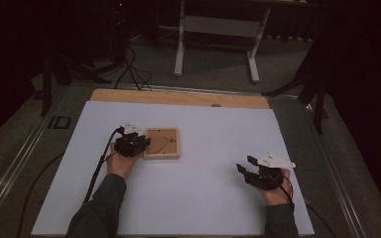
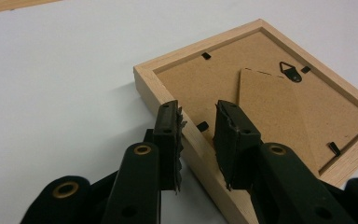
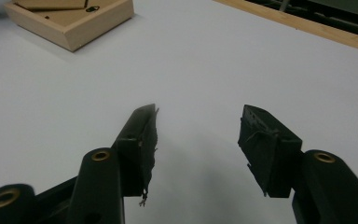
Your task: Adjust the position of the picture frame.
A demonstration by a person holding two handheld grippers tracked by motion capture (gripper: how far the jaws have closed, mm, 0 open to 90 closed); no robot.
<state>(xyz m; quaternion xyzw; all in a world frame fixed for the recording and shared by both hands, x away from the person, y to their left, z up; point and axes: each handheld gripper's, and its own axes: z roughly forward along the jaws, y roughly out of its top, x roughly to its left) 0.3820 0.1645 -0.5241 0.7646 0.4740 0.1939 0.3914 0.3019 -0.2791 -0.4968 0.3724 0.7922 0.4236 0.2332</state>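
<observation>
A small wooden picture frame (image 1: 161,143) lies face down on the white table sheet, its brown backing and black hanger up. My left gripper (image 1: 144,143) is at the frame's left side. In the left gripper view its jaws straddle the near rim of the frame (image 2: 270,107), one outside and one over the backing, and my left gripper (image 2: 198,135) looks shut on that rim beside a small black tab (image 2: 203,125). My right gripper (image 1: 244,166) rests at the right of the sheet, far from the frame. Nothing sits between the parted jaws of that gripper (image 3: 198,140). The frame (image 3: 70,23) lies beyond it.
The white sheet (image 1: 198,198) covers a wooden tabletop whose edge (image 1: 178,97) shows at the back. Beyond it stand a white table base (image 1: 218,29) and dark stand legs on the floor. Cables trail from both grippers toward the person.
</observation>
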